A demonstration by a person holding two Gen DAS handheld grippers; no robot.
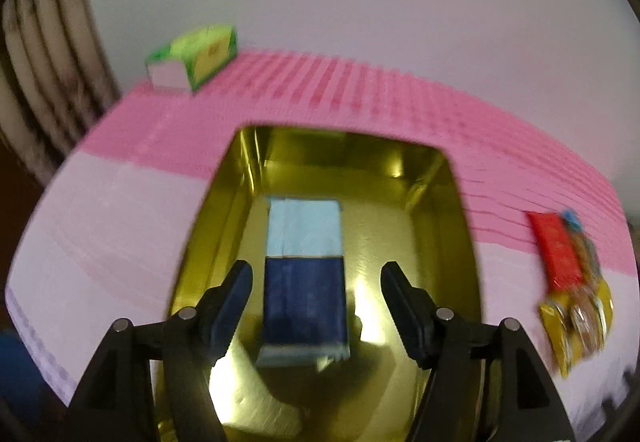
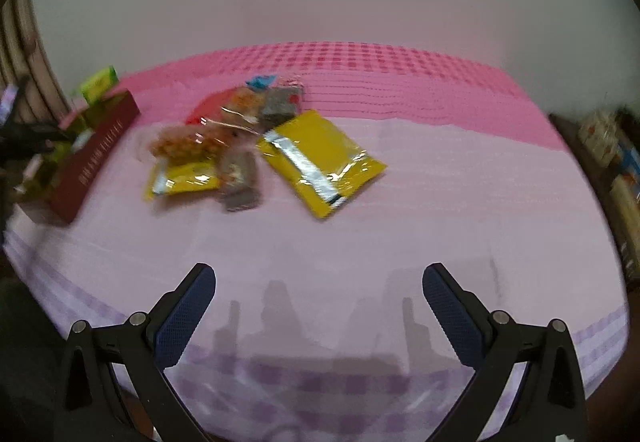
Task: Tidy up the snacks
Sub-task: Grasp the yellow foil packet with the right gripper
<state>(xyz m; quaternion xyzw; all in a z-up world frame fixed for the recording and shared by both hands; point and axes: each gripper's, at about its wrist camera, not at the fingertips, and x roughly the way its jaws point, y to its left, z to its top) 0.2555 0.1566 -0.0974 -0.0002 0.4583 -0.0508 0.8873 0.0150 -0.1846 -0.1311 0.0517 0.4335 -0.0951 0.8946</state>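
In the left wrist view, my left gripper [image 1: 316, 274] is open above a gold tin [image 1: 452, 226]. A blue packet [image 1: 305, 282], pale blue at its far end and navy at its near end, lies in the tin between the fingers, not gripped. In the right wrist view, my right gripper [image 2: 319, 280] is open and empty over the near part of the pink cloth. Ahead of it lie a yellow snack packet [image 2: 320, 156] and a pile of several snack packets [image 2: 216, 138]. The tin's dark red side [image 2: 94, 158] shows at the left.
A green box [image 1: 196, 56] stands at the far left of the table in the left wrist view, also seen in the right wrist view [image 2: 98, 82]. Snack packets [image 1: 572, 286] lie right of the tin. A shelf with goods [image 2: 612, 154] stands off the table's right edge.
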